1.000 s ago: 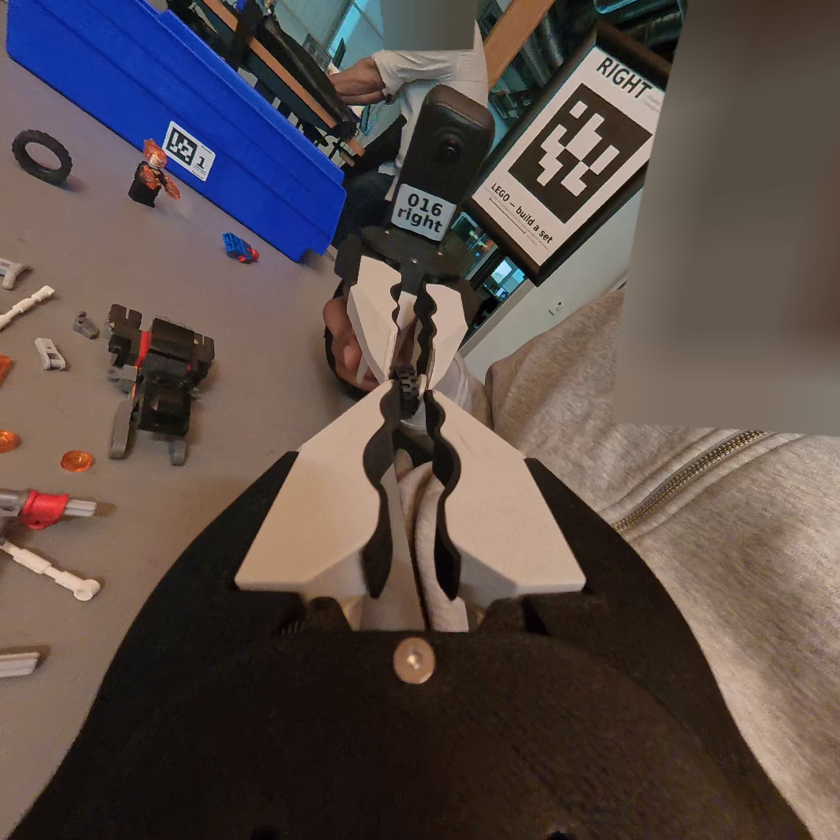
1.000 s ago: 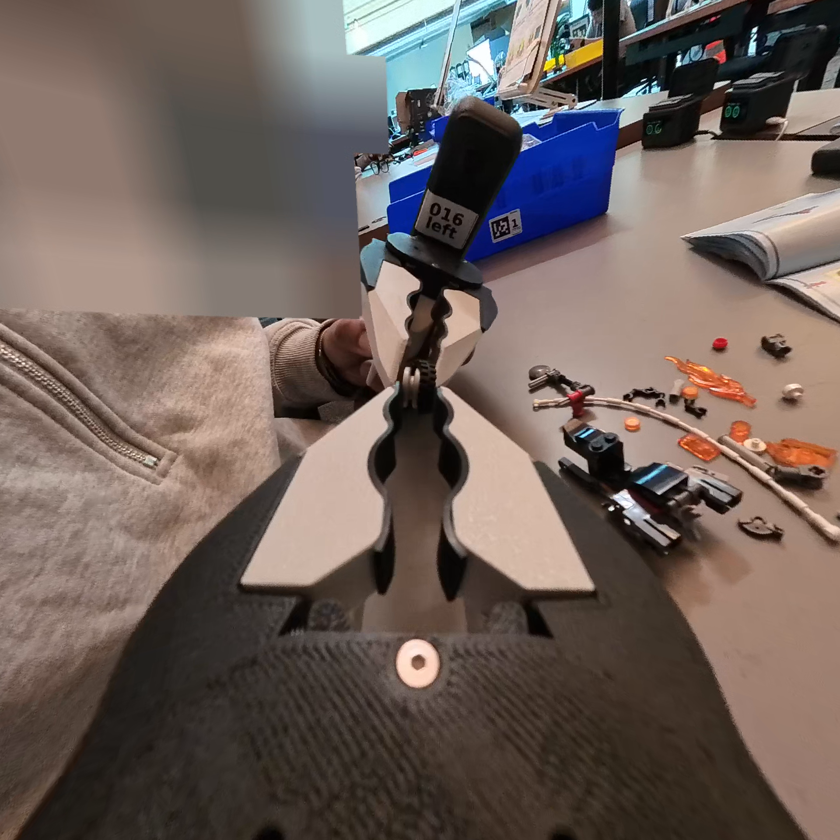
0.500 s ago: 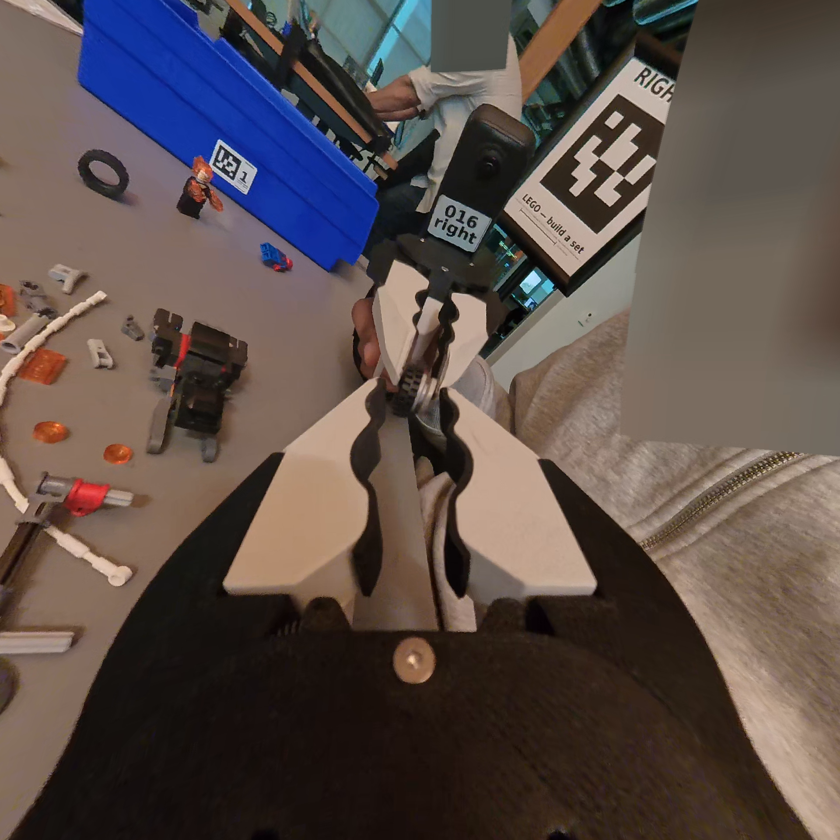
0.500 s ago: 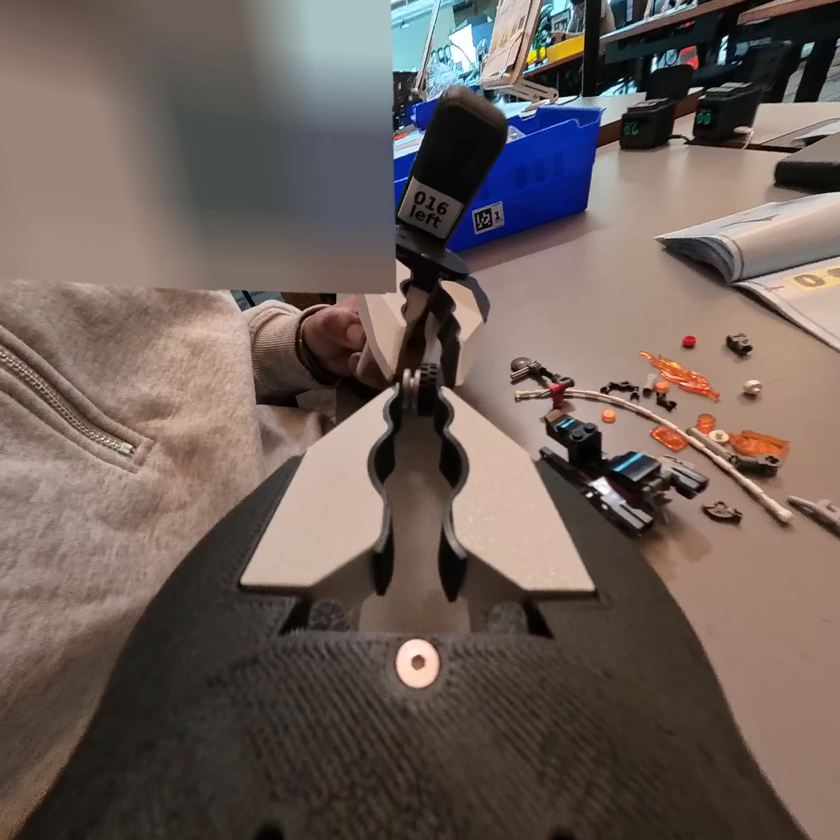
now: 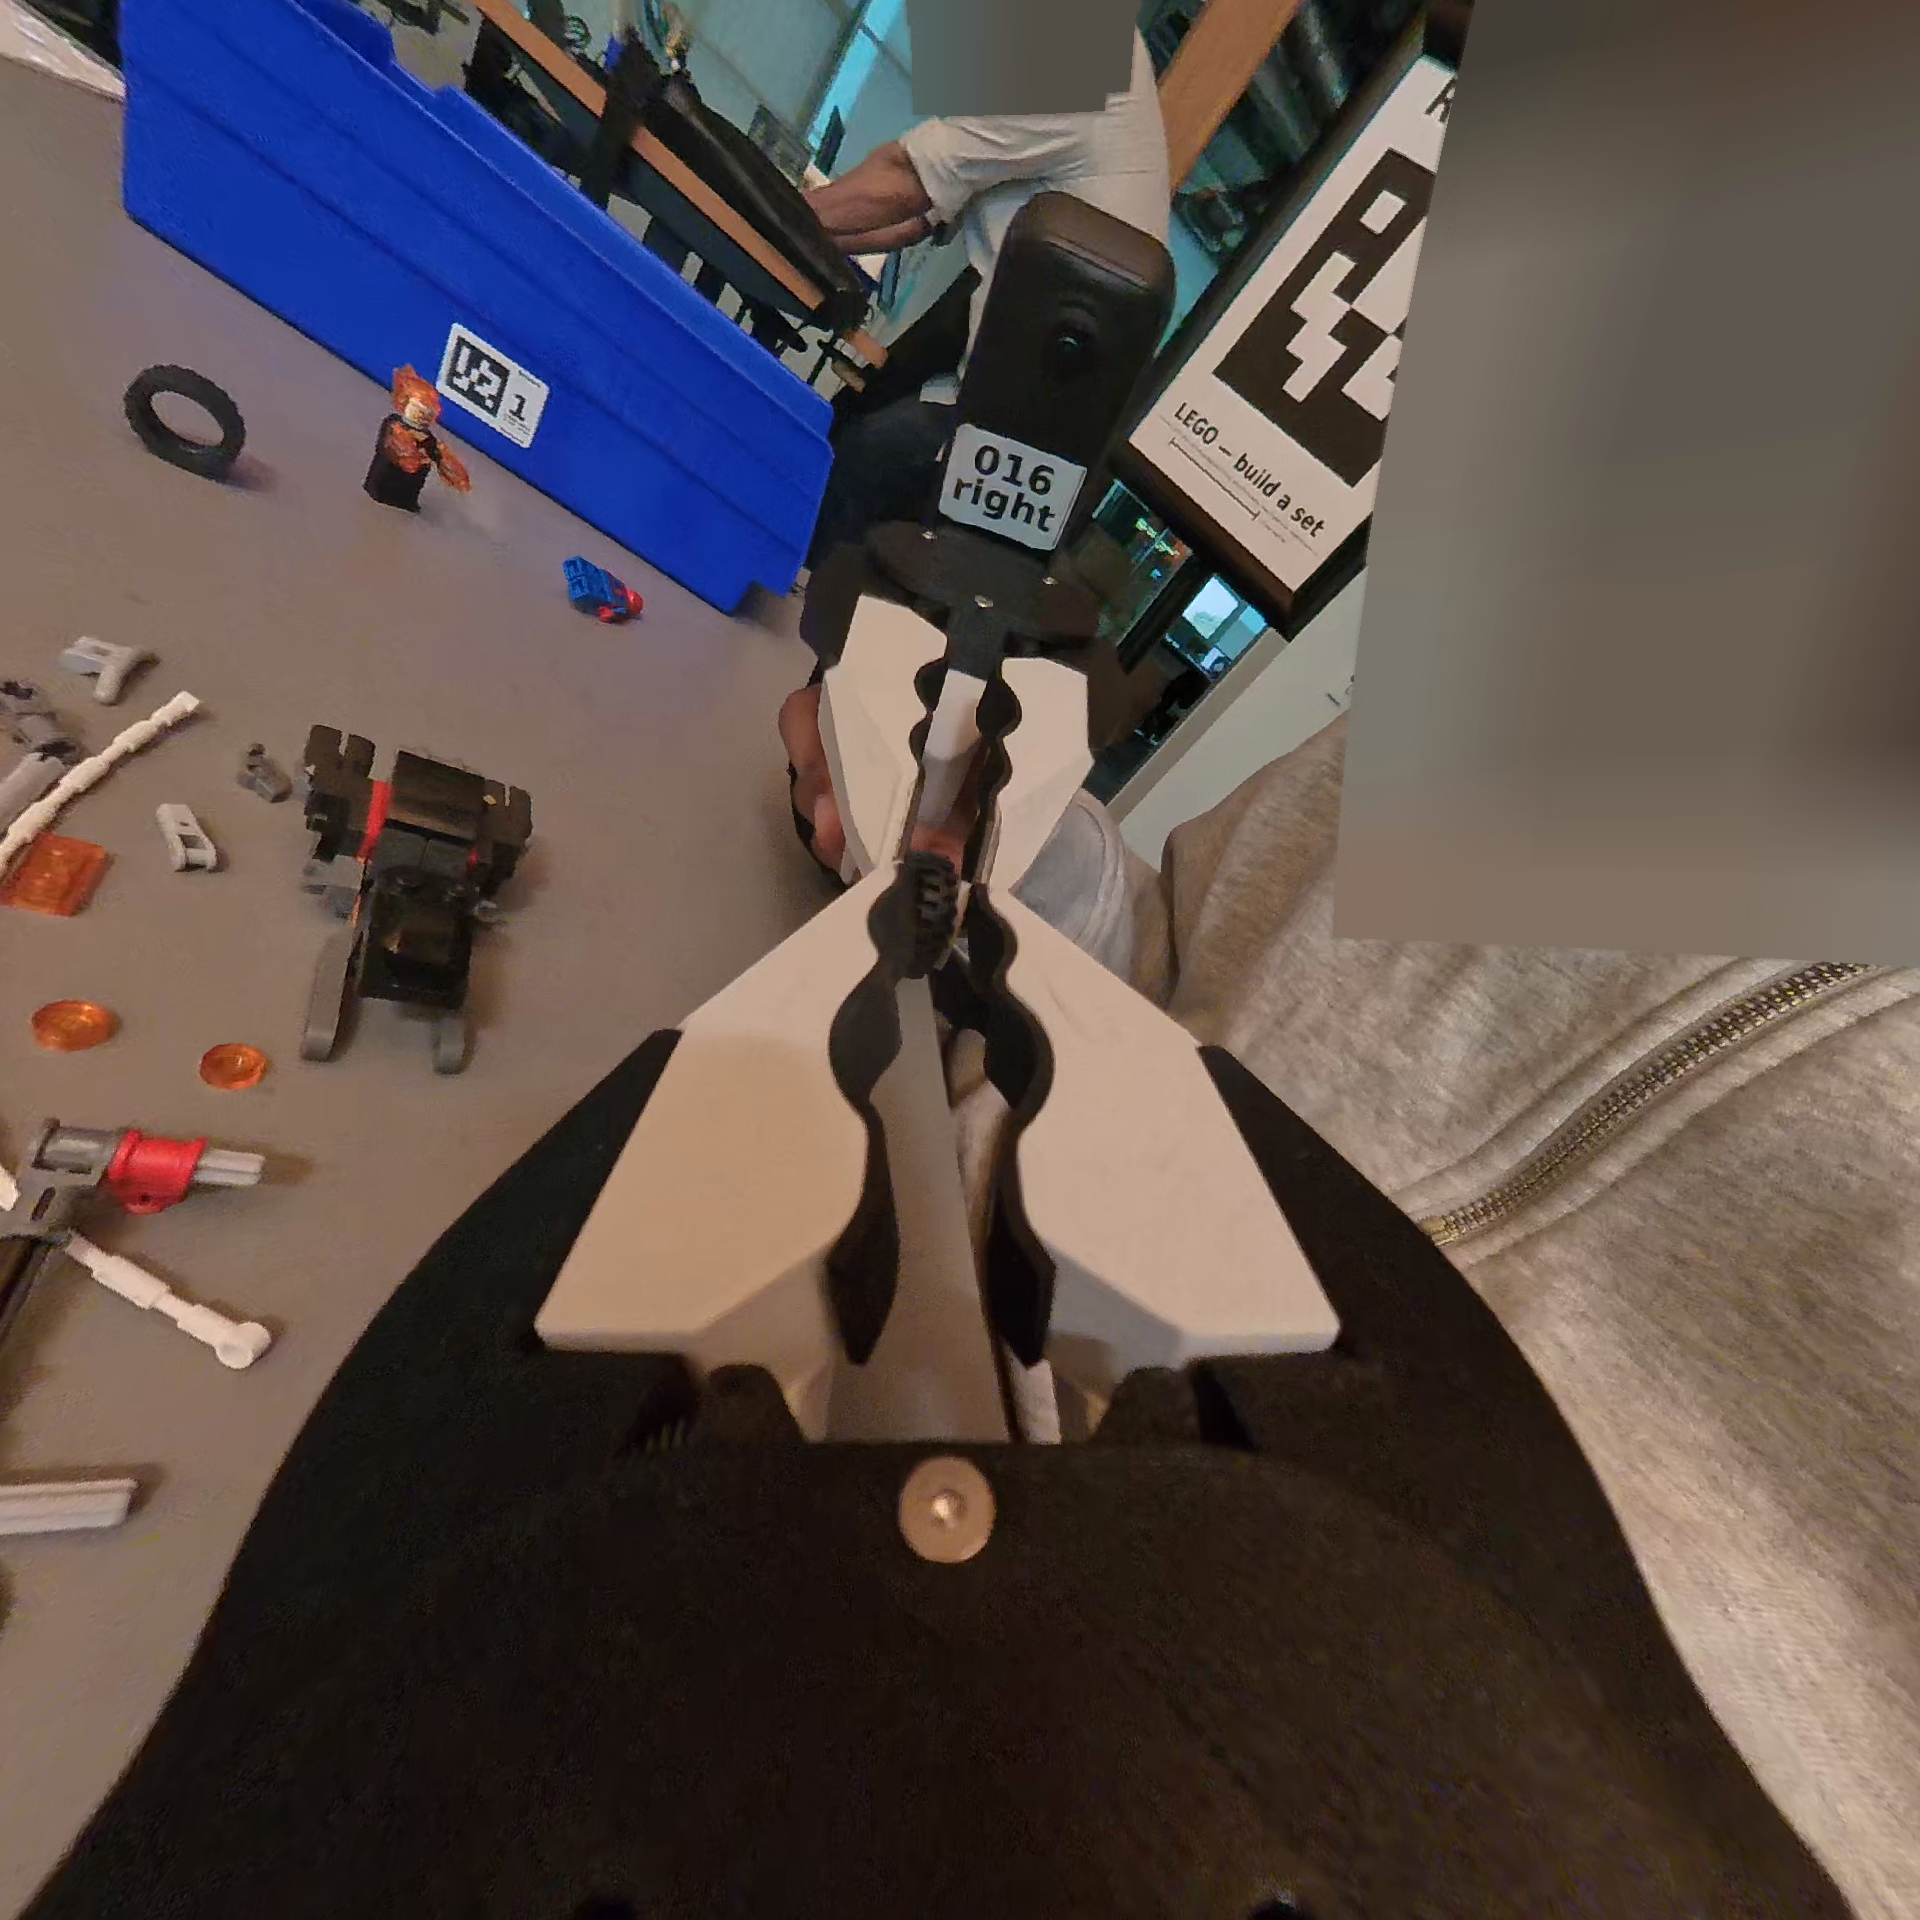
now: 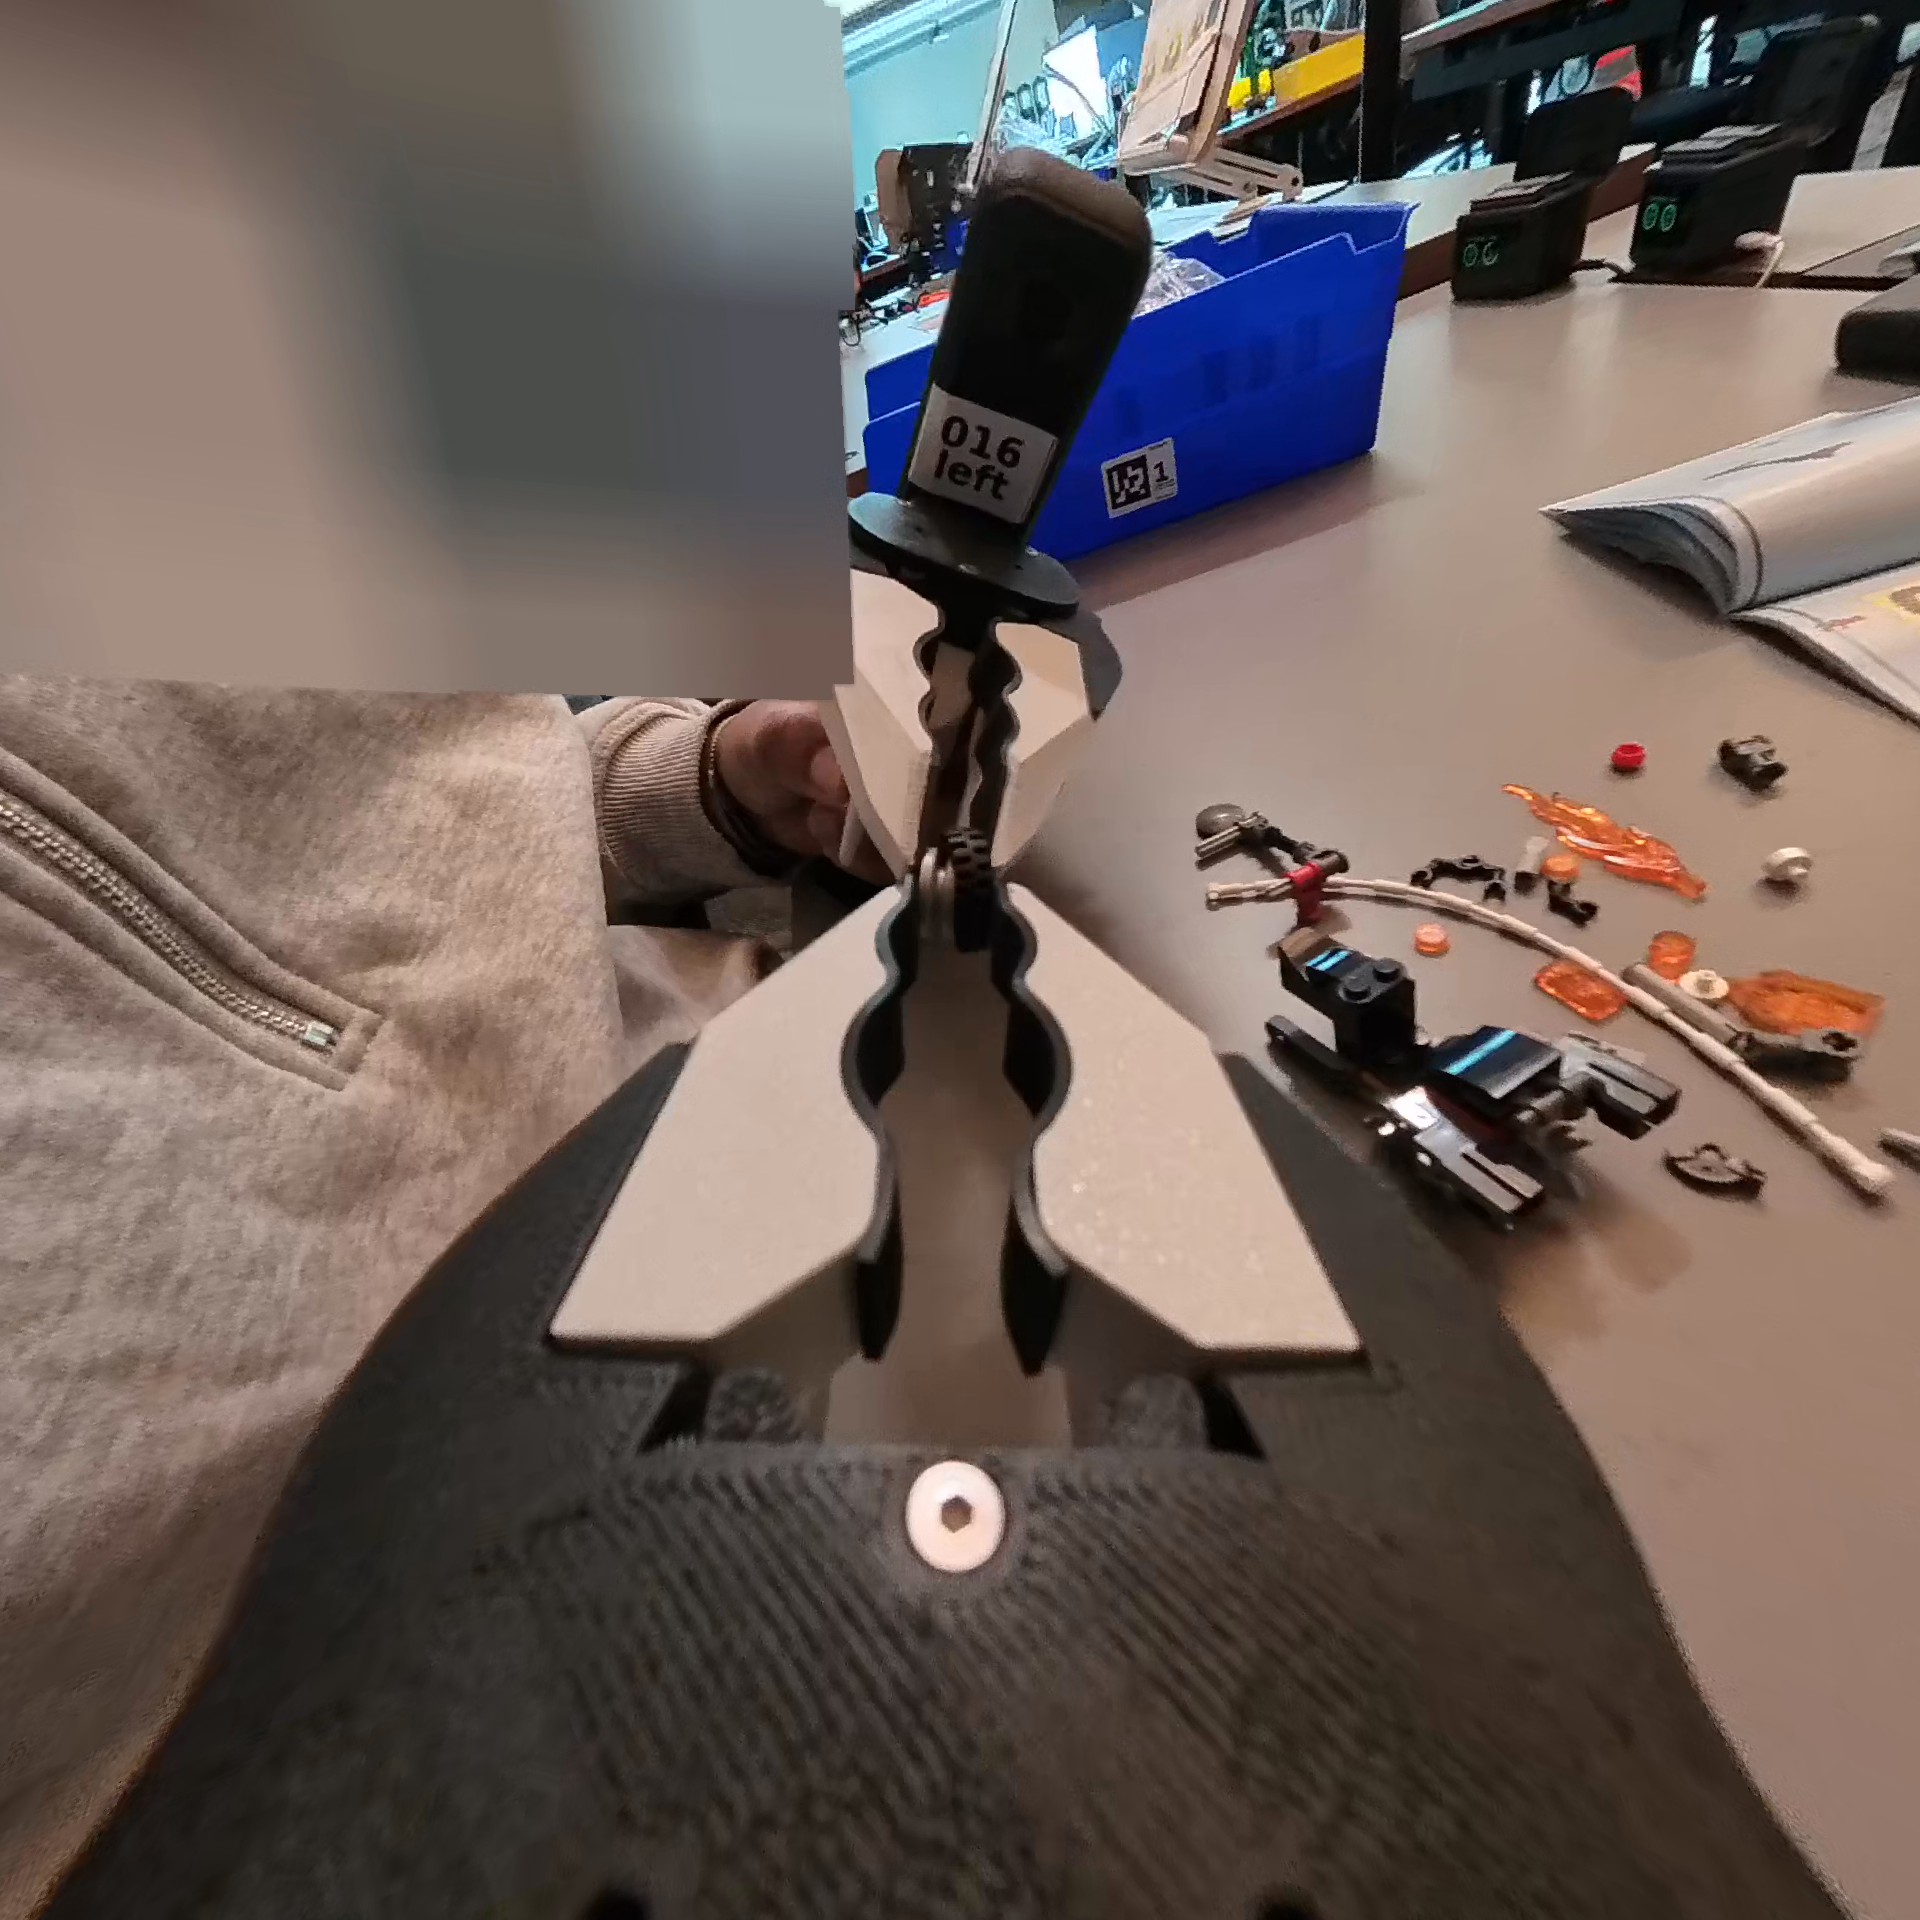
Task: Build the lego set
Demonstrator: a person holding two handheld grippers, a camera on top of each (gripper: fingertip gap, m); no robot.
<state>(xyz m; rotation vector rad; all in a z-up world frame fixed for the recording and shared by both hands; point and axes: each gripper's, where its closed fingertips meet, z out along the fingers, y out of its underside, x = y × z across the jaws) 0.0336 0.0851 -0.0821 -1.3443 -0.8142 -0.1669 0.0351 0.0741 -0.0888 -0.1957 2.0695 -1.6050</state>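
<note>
Two grippers meet tip to tip in the air, above the near edge of the tabletop (image 6: pixel 1351 665). The left gripper (image 5: pixel 940 914) has its jaws closed on a small black tyre (image 5: pixel 928 914). The right gripper (image 6: pixel 951 894) has its jaws closed on a grey wheel (image 6: pixel 937 896). A crooked push could pop either piece loose, dropping it onto the person's lap.

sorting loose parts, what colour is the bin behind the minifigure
Blue bin, clearest in the left wrist view.

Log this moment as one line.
left gripper: shut on black tyre | right gripper: shut on grey wheel rim | tips meeting above table
</note>
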